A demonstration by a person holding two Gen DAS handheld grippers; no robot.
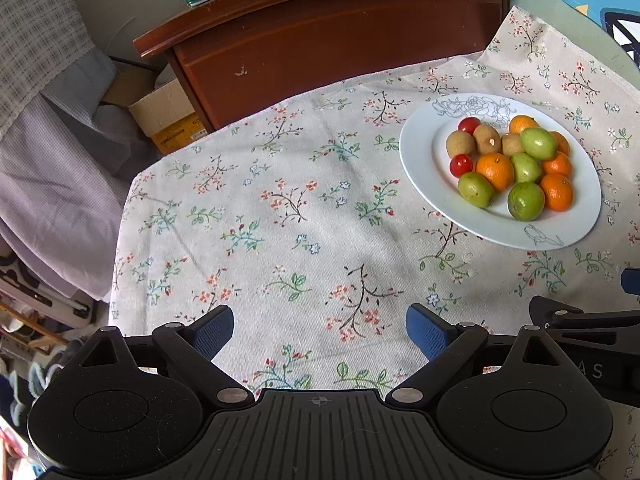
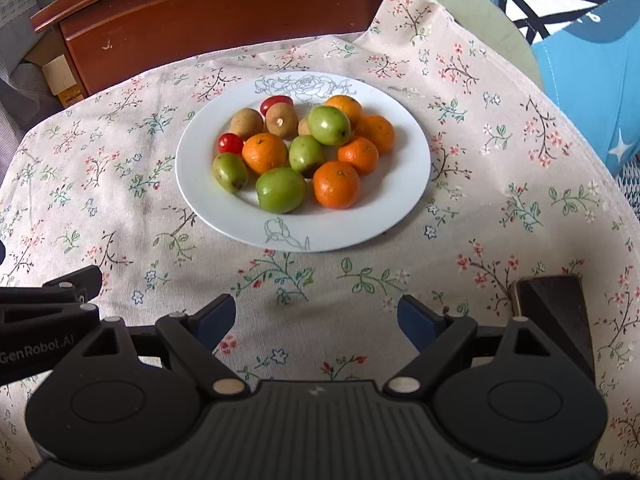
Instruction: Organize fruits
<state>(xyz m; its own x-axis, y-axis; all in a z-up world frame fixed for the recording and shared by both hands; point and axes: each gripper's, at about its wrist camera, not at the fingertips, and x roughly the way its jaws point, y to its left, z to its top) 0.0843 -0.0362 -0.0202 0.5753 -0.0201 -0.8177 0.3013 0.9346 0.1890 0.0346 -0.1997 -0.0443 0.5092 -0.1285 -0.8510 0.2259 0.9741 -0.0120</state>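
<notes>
Both claws are seen spread wide with nothing between their blue pads: the left claw (image 1: 320, 334) over bare flowered cloth (image 1: 280, 220), the right claw (image 2: 316, 322) just short of the plate (image 2: 400, 208). On that white plate, set on the cloth-covered worktop, the fruits are heaped together: oranges (image 2: 336, 184), green fruits (image 2: 280, 190), brown fruits (image 2: 282, 120) and two small red ones (image 2: 230, 143). A dark phone-like object (image 2: 556, 320) is seen lying beside the right claw.
</notes>
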